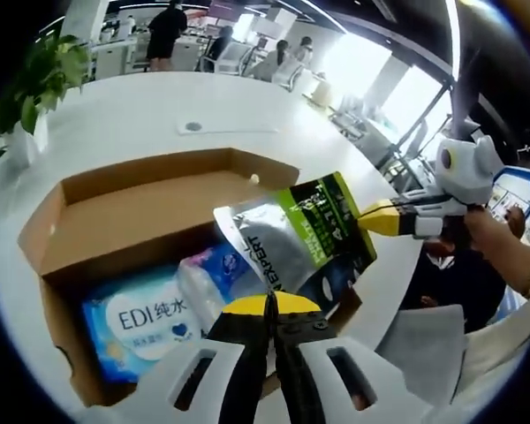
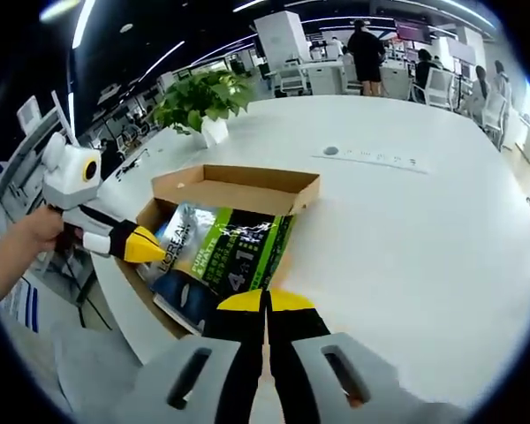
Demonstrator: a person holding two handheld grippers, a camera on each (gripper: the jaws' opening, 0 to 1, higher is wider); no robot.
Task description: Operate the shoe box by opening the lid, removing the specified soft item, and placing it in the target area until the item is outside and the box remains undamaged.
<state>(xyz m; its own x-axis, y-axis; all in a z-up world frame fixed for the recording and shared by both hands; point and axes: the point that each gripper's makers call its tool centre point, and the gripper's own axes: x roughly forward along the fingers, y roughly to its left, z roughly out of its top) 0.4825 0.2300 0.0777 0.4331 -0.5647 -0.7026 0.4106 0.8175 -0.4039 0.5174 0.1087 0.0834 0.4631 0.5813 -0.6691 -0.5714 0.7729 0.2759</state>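
The left claw (image 1: 270,305) had its yellow-tipped jaws pressed together on the near edge of a silver, green and black pouch (image 1: 293,238), and the right claw (image 2: 266,300) was likewise clamped on the opposite edge of the same pouch (image 2: 221,256), so the soft pack hung stretched between the two, lifted above the open cardboard shoe box (image 1: 141,212). In the left gripper view the box lay just ahead of the claw on the white surface (image 1: 159,110), its lid flap folded back on the far side; beneath the pouch, inside the box, sat a blue wet-wipes pack (image 1: 141,327) printed "EDI" and beside it a clear-wrapped blue pack (image 1: 214,274). The right claw entered that view from the right, held by a person's hand (image 1: 495,238). In the right gripper view the left claw (image 2: 146,246) came in from the left, and a potted green plant (image 2: 199,102) stood beyond the box (image 2: 238,187) on the surface (image 2: 406,221). Chairs and standing people showed far behind
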